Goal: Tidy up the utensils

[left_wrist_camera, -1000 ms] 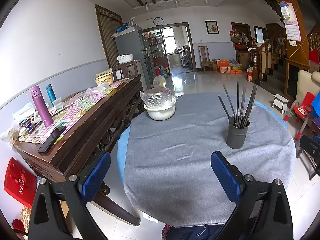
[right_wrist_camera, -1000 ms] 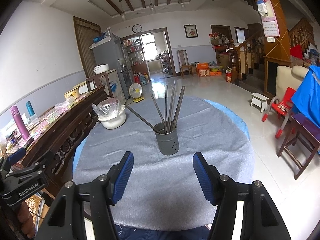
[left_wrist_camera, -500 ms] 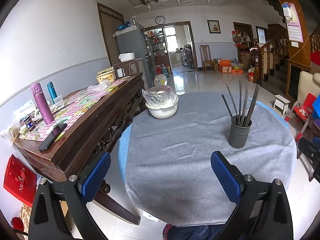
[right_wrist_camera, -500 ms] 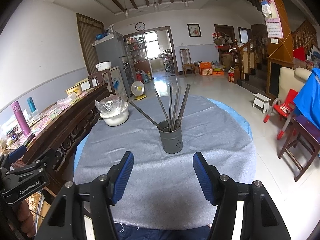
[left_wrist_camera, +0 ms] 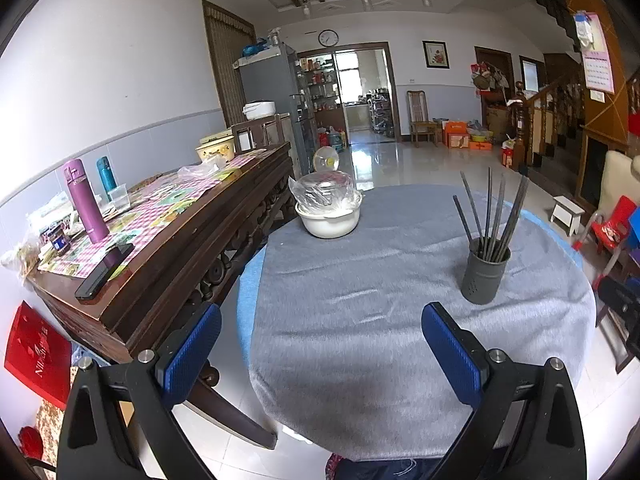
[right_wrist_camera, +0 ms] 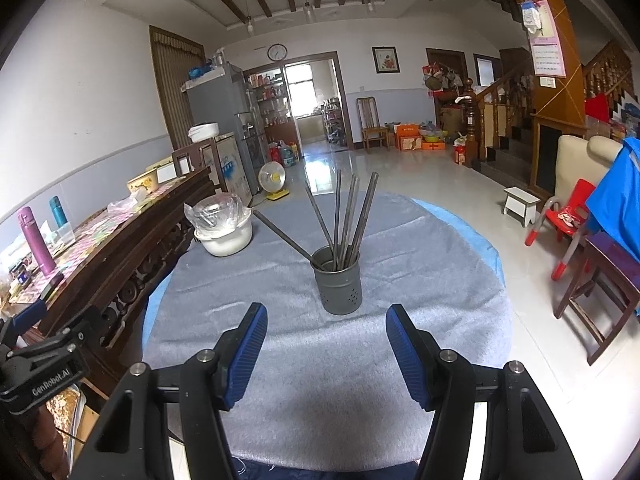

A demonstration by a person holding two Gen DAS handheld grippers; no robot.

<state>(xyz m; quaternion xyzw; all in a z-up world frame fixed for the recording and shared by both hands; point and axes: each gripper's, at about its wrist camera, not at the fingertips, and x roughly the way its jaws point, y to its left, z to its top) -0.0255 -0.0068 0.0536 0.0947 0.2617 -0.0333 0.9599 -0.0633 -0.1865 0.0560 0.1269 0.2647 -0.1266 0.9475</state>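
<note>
Standing upright on the grey cloth of the round table [right_wrist_camera: 440,280] is a dark grey holder [right_wrist_camera: 338,282], a small cylinder with little holes punched low in its wall. Several long, thin, dark metal chopsticks [right_wrist_camera: 352,216] rise from it and fan outward; one leans far over toward the white bowl [right_wrist_camera: 226,240], which sits beyond and to the left of the holder under a clear plastic cover. In the left wrist view the same holder [left_wrist_camera: 485,276] stands to the right of centre, its chopsticks [left_wrist_camera: 494,216] splayed upward.

Both claws are tilted downward over the near side of the table, short of the holder. The right gripper [right_wrist_camera: 323,354] has its blue-padded jaws spread apart with nothing between them, the holder just ahead of the gap. The left gripper [left_wrist_camera: 320,354] is spread wider, also empty, near the table's left edge and well left of the holder. Its black frame shows at the lower left edge of the right wrist view.
</note>
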